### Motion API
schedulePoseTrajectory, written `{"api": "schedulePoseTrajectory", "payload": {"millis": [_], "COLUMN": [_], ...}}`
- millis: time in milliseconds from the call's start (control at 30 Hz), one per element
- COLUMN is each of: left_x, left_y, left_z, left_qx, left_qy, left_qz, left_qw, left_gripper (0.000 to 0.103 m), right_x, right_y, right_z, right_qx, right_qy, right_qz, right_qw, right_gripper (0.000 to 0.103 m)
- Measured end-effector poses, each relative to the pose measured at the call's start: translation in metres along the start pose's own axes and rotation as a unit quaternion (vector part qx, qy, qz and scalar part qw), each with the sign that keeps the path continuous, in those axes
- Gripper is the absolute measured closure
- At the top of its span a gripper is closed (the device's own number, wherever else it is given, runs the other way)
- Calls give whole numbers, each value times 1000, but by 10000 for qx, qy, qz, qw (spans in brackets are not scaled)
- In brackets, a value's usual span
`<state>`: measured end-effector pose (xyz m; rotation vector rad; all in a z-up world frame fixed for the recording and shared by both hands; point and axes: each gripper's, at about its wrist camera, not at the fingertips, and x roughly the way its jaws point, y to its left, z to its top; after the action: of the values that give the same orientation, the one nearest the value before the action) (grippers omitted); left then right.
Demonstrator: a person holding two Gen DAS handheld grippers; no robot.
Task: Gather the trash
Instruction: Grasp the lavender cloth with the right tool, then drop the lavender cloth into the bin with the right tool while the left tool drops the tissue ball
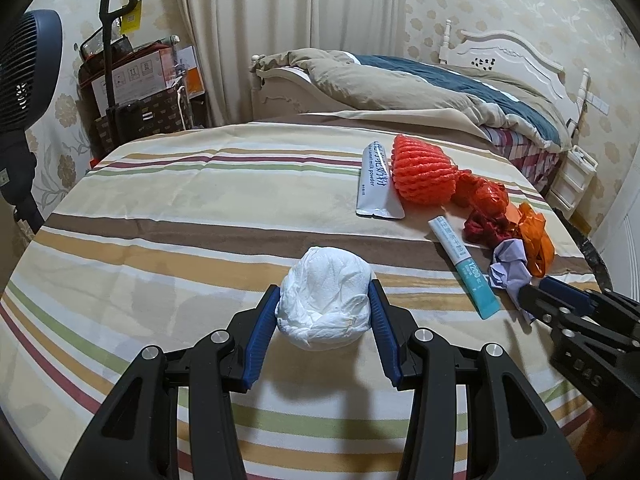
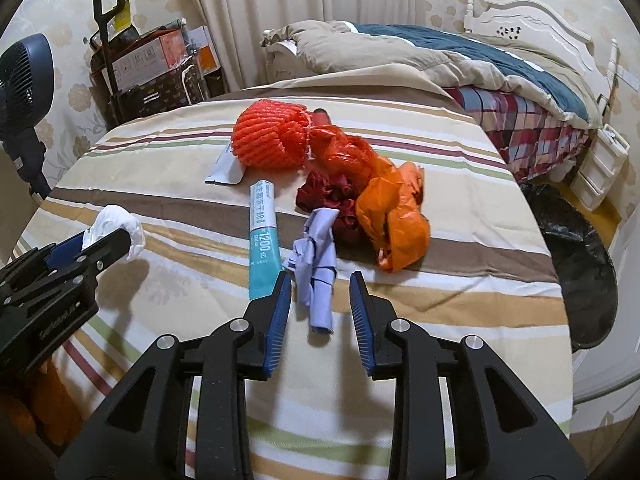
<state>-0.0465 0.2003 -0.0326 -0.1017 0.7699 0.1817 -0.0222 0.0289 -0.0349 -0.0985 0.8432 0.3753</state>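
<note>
Two grippers work over a table covered with a striped cloth in cream, tan, brown and green [image 1: 200, 216], and the left wrist view shows the left gripper [image 1: 325, 312] clamped on a crumpled ball of white tissue paper [image 1: 326, 300], its blue ribbed pads pressing the ball from both sides so that the wad sits squarely between the fingertips above the cloth. To the right of that white ball lie a silver-grey flat sachet with printed text [image 1: 374, 182], an orange-red foam fruit net [image 1: 422, 172] touching the sachet's right edge, a white and teal tube-shaped packet [image 1: 464, 268], a dark red crumpled wrapper [image 1: 486, 228], an orange plastic bag [image 1: 536, 236] and a crumpled pale lilac paper [image 1: 510, 270]. The right gripper [image 1: 532, 292] enters from the right edge with its tips at the lilac paper; its jaw gap cannot be made out from here. In the right wrist view, the right gripper [image 2: 320, 300] has its jaws apart, with the lilac paper [image 2: 318, 276] lying between the blue pads and neither pad pressing it; the paper rests on the cloth [image 2: 460, 300]. Just left of the lilac paper lies the teal packet [image 2: 262, 236], behind it the red wrapper [image 2: 328, 200] and orange bag [image 2: 394, 224], further back the foam net [image 2: 268, 140] over the sachet [image 2: 224, 172]. Far left of the paper, the left gripper [image 2: 116, 236] holds the white tissue [image 2: 120, 220]. A black bin bag [image 2: 576, 252] stands off the table's right edge.
</note>
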Motion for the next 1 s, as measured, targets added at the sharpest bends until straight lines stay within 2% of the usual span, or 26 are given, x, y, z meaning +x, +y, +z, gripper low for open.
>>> {"api": "schedulePoseTrajectory", "payload": {"millis": [100, 200, 267, 633, 1000], "left_x": [0, 1, 2, -3, -13], "left_y": [-2, -3, -4, -22, -65], "left_z": [-1, -1, -2, -4, 5], "left_qx": [18, 29, 37, 161, 436], "left_qy": [8, 16, 35, -32, -227], "left_qz": [-11, -17, -29, -197, -566], "left_qw": [10000, 10000, 10000, 9997, 9972], "left_gripper": [57, 57, 57, 57, 57], "right_x": [9, 17, 17, -11, -39], "right_y": [4, 7, 6, -3, -54], "right_z": [2, 1, 1, -3, -5], "right_qx": [-60, -99, -80, 24, 510], "right_qy": [59, 156, 151, -153, -475], "right_qz": [-29, -35, -13, -10, -354], "right_qw": [10000, 9998, 9999, 9999, 9969], "right_gripper": [73, 80, 80, 80, 80]}}
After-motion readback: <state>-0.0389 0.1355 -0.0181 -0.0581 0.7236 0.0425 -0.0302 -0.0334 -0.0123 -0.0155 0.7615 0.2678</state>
